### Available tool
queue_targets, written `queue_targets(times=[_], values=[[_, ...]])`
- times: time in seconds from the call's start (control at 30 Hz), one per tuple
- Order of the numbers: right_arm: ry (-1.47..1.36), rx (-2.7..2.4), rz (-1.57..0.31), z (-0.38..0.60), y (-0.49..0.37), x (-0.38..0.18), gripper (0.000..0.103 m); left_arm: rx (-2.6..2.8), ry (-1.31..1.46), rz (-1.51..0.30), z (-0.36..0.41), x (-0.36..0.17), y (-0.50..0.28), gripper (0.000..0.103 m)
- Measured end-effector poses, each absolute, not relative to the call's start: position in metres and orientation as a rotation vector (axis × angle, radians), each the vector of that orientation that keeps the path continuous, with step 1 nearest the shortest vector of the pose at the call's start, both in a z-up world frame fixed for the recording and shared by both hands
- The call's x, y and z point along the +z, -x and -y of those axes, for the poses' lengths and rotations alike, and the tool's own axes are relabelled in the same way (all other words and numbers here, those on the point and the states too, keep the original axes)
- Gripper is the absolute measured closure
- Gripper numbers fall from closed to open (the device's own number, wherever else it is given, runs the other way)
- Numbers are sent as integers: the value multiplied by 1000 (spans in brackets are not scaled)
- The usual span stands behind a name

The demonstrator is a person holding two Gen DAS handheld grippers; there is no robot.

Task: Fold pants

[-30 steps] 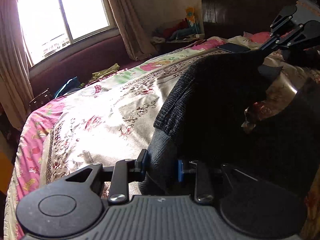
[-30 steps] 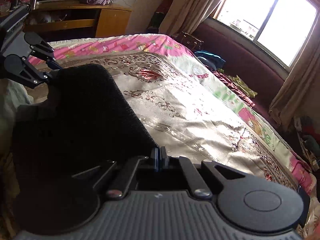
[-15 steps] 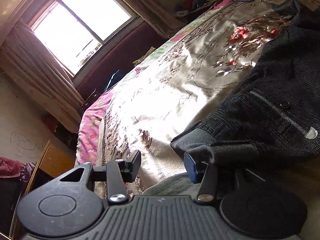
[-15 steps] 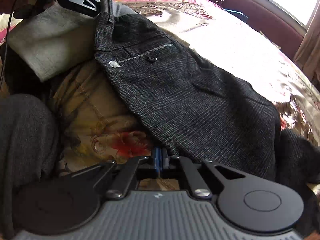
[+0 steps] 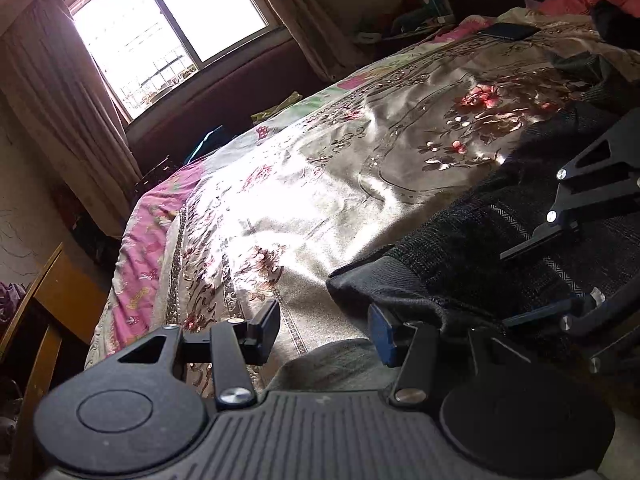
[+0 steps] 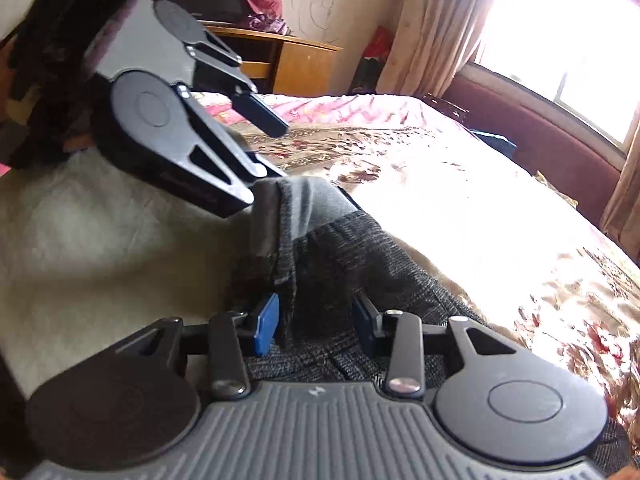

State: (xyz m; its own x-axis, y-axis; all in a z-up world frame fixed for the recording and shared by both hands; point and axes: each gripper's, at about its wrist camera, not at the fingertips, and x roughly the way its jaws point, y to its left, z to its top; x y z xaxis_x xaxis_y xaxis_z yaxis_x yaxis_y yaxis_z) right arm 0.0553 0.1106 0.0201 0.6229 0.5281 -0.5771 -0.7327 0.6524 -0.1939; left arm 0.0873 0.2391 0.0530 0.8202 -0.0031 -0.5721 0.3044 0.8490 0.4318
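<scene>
Both grippers, left (image 5: 324, 332) and right (image 6: 314, 322), now have fingers spread, having released the pants (image 6: 360, 264) onto the bed (image 5: 320, 200), this fold laid.

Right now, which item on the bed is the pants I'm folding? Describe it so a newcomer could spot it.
Start from the big bed under the shiny gold floral bedspread. At its near edge, between the open left gripper and open right gripper, lie the pants. They are the only dark charcoal, coarsely woven cloth there, with a smooth grey lining turned out at one end.
</scene>
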Motion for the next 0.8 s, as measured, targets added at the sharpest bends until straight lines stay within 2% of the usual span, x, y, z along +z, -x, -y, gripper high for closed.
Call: queue_targets(times=[0.03,0.13,0.23,0.27,0.33,0.4,0.47,0.5,0.53,0.6,0.67,0.8], values=[[385,754,-549,-111,-66,22,103,-169,-530,-590,-242,55,-87,40],[271,746,-615,-100,-83,32,103,-153,-493,-571,-256,63,-81,40],[263,760,-593,-89,-71,43,91,-153,-455,-554,-263,69,-73,40],[255,776,-602,-90,-66,44,78,-154,-441,-551,-265,69,-70,40],[244,807,-603,-94,-57,42,61,-156,-423,-551,-268,69,-66,40],[281,828,-558,-106,-46,38,60,-153,-420,-563,-271,66,-61,40],[336,816,-529,-121,-43,33,54,-161,-422,-573,-273,64,-56,39],[356,815,-522,-127,-43,30,54,-161,-423,-573,-274,63,-54,39],[378,807,-508,-131,-43,27,57,-158,-420,-573,-275,63,-52,39],[391,752,-479,-131,-45,26,79,-159,-411,-569,-277,65,-49,39],[271,749,-513,-118,-56,37,90,-163,-401,-554,-280,68,-47,39],[62,665,-466,-78,-78,84,92,-166,-365,-508,-285,76,-45,39]])
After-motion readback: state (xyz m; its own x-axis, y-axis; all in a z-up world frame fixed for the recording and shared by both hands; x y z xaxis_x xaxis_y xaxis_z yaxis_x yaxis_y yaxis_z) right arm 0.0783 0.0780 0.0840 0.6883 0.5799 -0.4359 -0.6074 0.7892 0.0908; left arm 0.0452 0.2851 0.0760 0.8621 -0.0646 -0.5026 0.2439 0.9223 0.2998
